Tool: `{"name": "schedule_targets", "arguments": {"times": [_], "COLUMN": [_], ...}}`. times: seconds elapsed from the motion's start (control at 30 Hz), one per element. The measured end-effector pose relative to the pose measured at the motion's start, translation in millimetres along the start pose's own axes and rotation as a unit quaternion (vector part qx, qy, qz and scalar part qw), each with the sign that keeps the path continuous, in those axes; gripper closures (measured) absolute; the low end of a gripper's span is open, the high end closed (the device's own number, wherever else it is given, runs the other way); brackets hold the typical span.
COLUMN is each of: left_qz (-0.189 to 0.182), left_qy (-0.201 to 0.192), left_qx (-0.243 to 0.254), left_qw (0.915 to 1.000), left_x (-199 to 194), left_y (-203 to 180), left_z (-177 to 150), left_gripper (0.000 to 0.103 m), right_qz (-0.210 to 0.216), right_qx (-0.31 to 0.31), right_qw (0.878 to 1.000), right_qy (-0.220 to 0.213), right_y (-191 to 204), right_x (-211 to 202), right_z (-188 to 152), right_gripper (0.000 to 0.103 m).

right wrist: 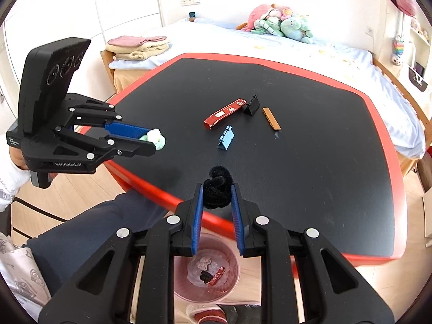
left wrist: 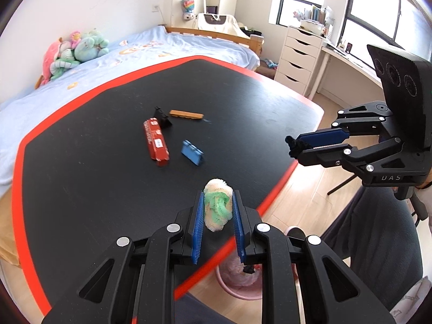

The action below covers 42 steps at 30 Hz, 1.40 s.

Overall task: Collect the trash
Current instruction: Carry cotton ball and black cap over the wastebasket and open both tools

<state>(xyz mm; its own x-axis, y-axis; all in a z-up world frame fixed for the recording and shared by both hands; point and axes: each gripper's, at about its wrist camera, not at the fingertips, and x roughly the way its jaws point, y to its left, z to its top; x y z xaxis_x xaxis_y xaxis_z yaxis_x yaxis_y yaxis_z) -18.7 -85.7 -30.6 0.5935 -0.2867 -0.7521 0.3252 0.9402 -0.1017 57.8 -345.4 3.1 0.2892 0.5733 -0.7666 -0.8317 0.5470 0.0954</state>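
Note:
My left gripper (left wrist: 218, 202) is shut on a cream and green fuzzy wad (left wrist: 218, 207), held above the table's near edge; it also shows in the right wrist view (right wrist: 155, 139). My right gripper (right wrist: 216, 193) is shut on a black fuzzy wad (right wrist: 218, 189), also over the near edge; it shows in the left wrist view (left wrist: 293, 145) too. A pink bin (right wrist: 234, 278) stands on the floor below the edge and holds some trash. On the black table (right wrist: 310, 162) lie a red wrapper (right wrist: 225, 113), a blue clip (right wrist: 226, 137), a black clip (right wrist: 252, 105) and an orange strip (right wrist: 271, 118).
The table has a red rim (left wrist: 19, 162). A bed (left wrist: 135, 51) with plush toys (left wrist: 73, 51) lies beyond it. White drawers (left wrist: 299, 59) and a desk stand by the window. The person's leg (right wrist: 89, 232) is beside the bin.

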Motion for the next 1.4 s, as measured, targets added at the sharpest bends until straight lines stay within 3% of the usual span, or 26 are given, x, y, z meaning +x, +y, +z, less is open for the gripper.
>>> {"name": "schedule_targets", "arguments": {"times": [0.63, 1.23, 1.3, 1.37, 1.4], "left_qz": [-0.045, -0.063, -0.067, -0.061, -0.057], "left_qy": [0.030, 0.047, 0.047, 0.050, 0.052], "left_qx": [0.022, 0.025, 0.024, 0.022, 0.017], "left_qw": [0.9983, 0.9966, 0.9964, 0.9967, 0.9969], "left_x": [6, 14, 15, 19, 21], "left_y": [-58, -66, -66, -63, -61], "left_z": [-45, -52, -52, -53, -53], "left_gripper": [0.083, 0.082, 0.079, 0.064, 0.058], "right_qz": [-0.011, 0.003, 0.006, 0.005, 0.000], "right_qx": [0.040, 0.054, 0.058, 0.064, 0.066], "right_qw": [0.999, 0.998, 0.998, 0.998, 0.998], "right_qy": [0.026, 0.024, 0.023, 0.025, 0.025], "right_y": [31, 32, 29, 27, 25], "right_x": [-21, -20, -20, -19, -18], "right_z": [-82, -90, -90, -92, -92], "right_gripper": [0.083, 0.083, 0.080, 0.063, 0.044]}}
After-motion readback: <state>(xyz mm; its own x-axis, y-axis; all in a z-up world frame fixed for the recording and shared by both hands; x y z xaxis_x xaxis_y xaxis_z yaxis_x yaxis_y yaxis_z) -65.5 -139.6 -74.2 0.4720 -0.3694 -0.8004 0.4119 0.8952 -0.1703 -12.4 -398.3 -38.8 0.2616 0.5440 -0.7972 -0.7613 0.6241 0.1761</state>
